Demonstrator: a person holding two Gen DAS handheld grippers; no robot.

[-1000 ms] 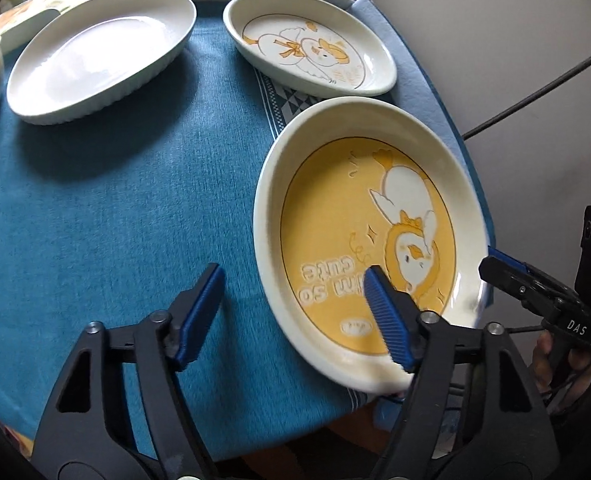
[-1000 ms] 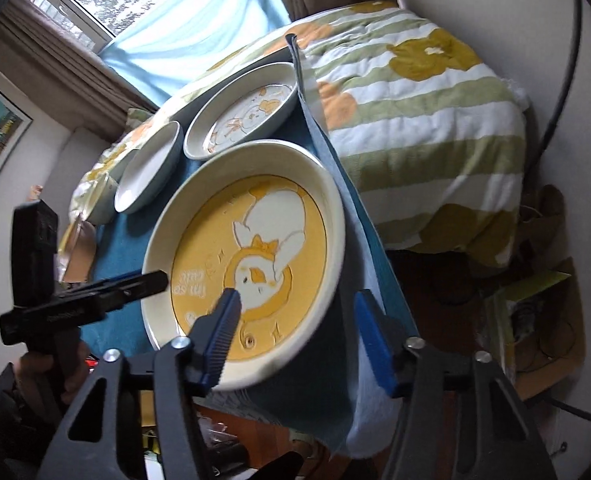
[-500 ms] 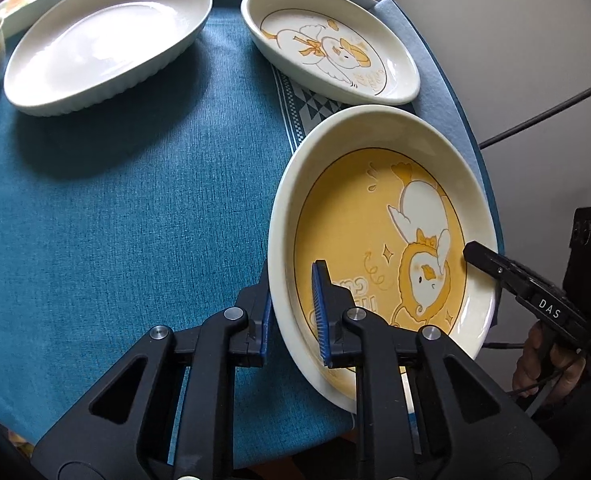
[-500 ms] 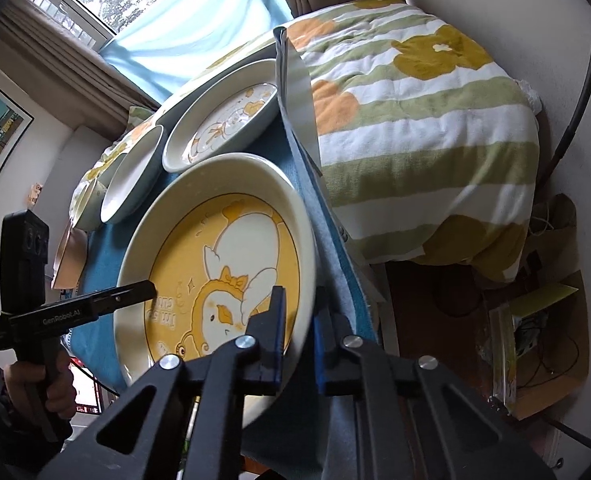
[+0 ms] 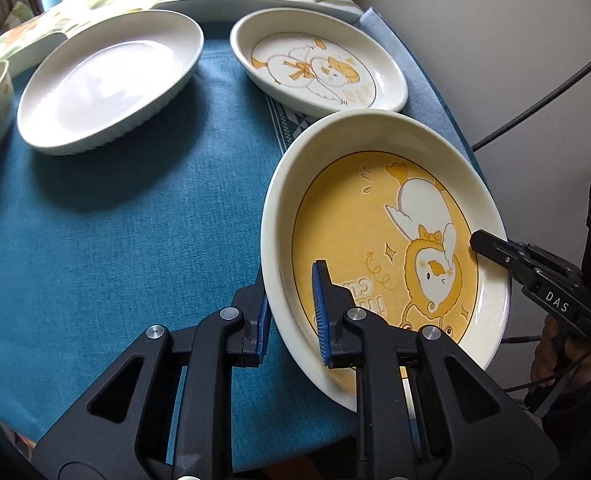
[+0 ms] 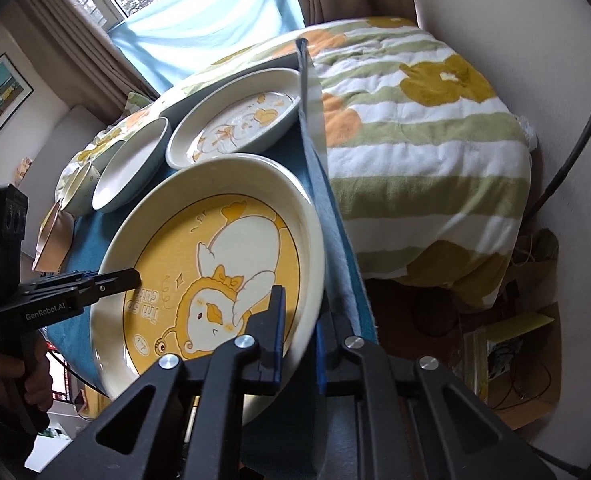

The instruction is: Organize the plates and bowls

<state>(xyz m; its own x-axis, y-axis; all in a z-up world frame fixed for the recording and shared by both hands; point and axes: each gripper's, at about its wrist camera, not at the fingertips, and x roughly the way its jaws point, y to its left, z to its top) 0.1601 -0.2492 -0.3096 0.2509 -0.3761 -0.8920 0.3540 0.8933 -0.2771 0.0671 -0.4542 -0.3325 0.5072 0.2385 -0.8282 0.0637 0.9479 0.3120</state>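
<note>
Teal tablecloth point(image 5: 115, 240), yellow duck plate point(image 5: 375, 216) tilted, duck's head toward camera

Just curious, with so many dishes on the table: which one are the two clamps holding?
The yellow duck plate, nearest the edge. Both the left gripper and right gripper pinch its rim; the others lie untouched.

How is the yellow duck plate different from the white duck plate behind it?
The yellow plate has a solid yellow centre; the white plate has only a yellow-outlined drawing on white. The yellow plate is clamped at its rim by both grippers, left and right; the white plate lies untouched on the blue cloth. The yellow plate looks larger. Both have cream rims and duck cartoons.
</note>
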